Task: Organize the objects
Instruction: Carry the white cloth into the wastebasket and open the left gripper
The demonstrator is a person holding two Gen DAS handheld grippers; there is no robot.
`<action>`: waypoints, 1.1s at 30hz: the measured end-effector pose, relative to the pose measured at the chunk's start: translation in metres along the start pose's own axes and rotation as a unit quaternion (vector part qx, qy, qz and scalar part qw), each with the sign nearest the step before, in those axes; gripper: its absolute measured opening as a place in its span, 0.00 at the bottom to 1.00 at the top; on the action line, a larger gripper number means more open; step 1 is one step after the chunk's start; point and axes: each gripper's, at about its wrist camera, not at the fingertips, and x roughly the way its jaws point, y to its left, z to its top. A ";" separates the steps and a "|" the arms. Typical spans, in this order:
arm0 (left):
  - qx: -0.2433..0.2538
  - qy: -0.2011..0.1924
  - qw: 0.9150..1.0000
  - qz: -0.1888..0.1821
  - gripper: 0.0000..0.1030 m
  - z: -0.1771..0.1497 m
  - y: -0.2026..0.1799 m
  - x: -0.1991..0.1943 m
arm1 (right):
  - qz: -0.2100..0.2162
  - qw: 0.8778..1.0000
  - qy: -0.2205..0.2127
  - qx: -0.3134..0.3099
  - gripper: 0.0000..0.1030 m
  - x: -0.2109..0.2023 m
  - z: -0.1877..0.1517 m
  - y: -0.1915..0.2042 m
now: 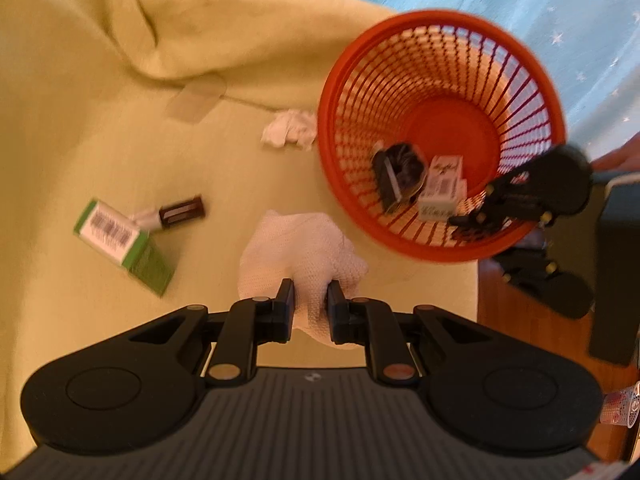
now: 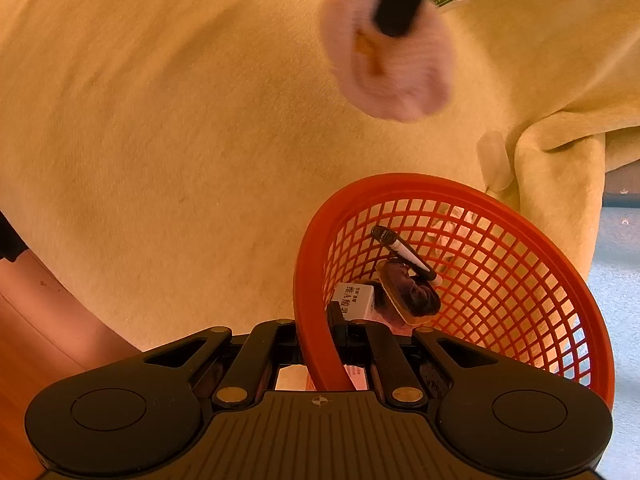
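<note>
Left gripper [image 1: 311,312] pinches white knitted cloth glove [image 1: 298,252] at frame centre: soft, light, floppy; bunched hold suits. Right gripper [image 2: 316,334] clamps red plastic mesh basket [image 2: 520,216] rim, lower right.

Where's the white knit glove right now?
In the left wrist view the white knit glove is pinched in the left claw, over the yellow cloth, just short of the red basket.

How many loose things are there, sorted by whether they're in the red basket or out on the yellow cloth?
In the red basket: 2, dark bundle and white box.
On the yellow cloth: 4, green box, dark tube, crumpled tissue, white mesh cloth.
Total: 6.
</note>
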 end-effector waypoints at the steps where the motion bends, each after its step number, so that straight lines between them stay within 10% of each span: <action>1: 0.000 -0.004 1.000 -0.007 0.12 0.005 -0.001 -0.002 | 0.000 1.000 -0.001 0.000 0.02 0.000 0.000 0.000; 15: 0.065 -0.053 0.993 -0.081 0.13 0.090 -0.048 0.000 | -0.002 1.000 -0.008 0.007 0.02 -0.005 -0.002 -0.001; 19: 0.074 -0.076 0.988 -0.111 0.30 0.106 -0.059 0.002 | -0.001 1.000 -0.009 0.010 0.02 -0.006 -0.004 0.002; 33: 0.003 -0.052 0.998 -0.024 0.35 0.044 -0.010 -0.015 | 0.003 1.000 -0.010 0.014 0.02 -0.006 0.003 -0.001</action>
